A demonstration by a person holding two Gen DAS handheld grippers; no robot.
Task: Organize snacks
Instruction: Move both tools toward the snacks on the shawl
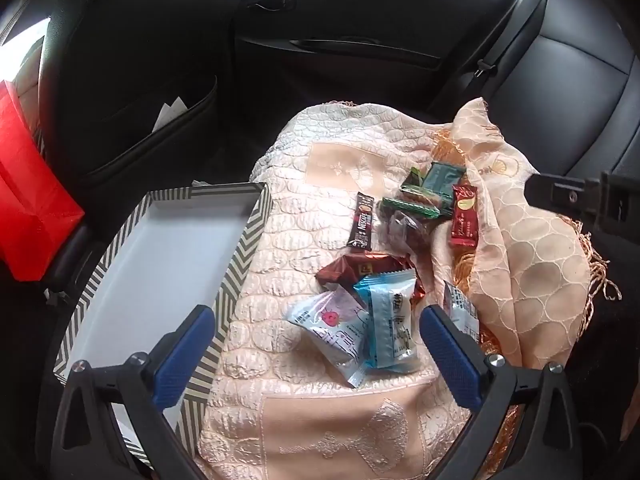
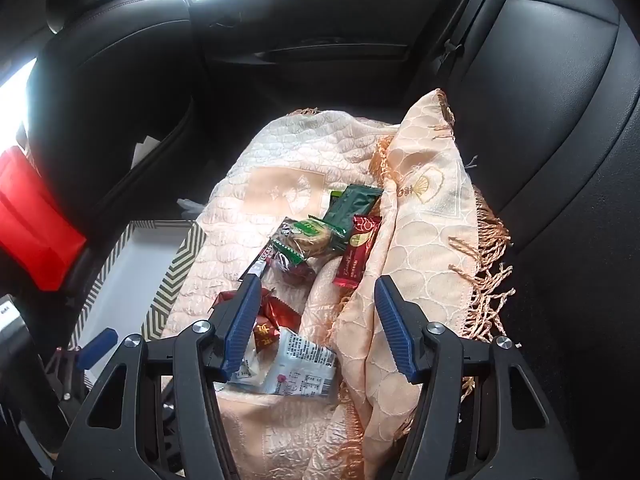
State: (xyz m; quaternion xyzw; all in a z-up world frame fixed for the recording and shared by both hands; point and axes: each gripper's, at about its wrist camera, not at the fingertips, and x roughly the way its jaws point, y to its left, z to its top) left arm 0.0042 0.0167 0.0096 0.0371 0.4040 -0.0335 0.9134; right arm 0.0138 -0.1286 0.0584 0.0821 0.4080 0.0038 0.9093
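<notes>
Hovering over the peach embroidered cloth (image 1: 320, 412) on the car's back seat, the left gripper (image 1: 316, 332) has its 2 blue-padded fingers spread wide and grasps nothing; a light blue snack packet (image 1: 390, 320) and a pale packet with a red dot (image 1: 332, 324) lie between them. The right gripper (image 2: 316, 320) is likewise released, poised above a white printed packet (image 2: 304, 364) and a red foil wrapper (image 2: 276, 312). Farther off sit a Nescafé stick (image 1: 362, 222), a red chocolate bar (image 1: 464, 216), a dark green packet (image 1: 442, 180) and a wrapped round biscuit (image 2: 310, 238). To the left, beside the cloth, rests a chevron-patterned tray (image 1: 240, 248) with a white floor. A red bag (image 1: 28, 192) leans at far left.
</notes>
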